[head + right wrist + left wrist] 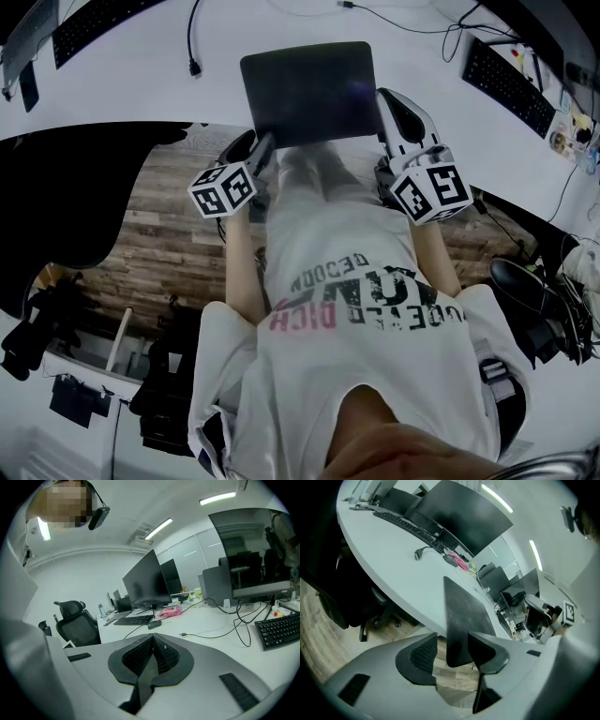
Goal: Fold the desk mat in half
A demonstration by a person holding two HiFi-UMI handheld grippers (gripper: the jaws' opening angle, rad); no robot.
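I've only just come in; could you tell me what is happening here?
A person holds a gripper in each hand at the near edge of a dark mat on the white desk. The left gripper is open with the mat's corner between its jaws, not yet pinched. The right gripper is shut, apparently on the other corner. The mat lies flat, unfolded.

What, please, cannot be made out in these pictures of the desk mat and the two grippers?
Desk mat's near corners: head view, covered by the left gripper and right gripper.
Mat beyond the right gripper: right gripper view shows only a dark strip between its shut jaws; its own body hides the rest.
Small items at the desk's right end: head view, too small.
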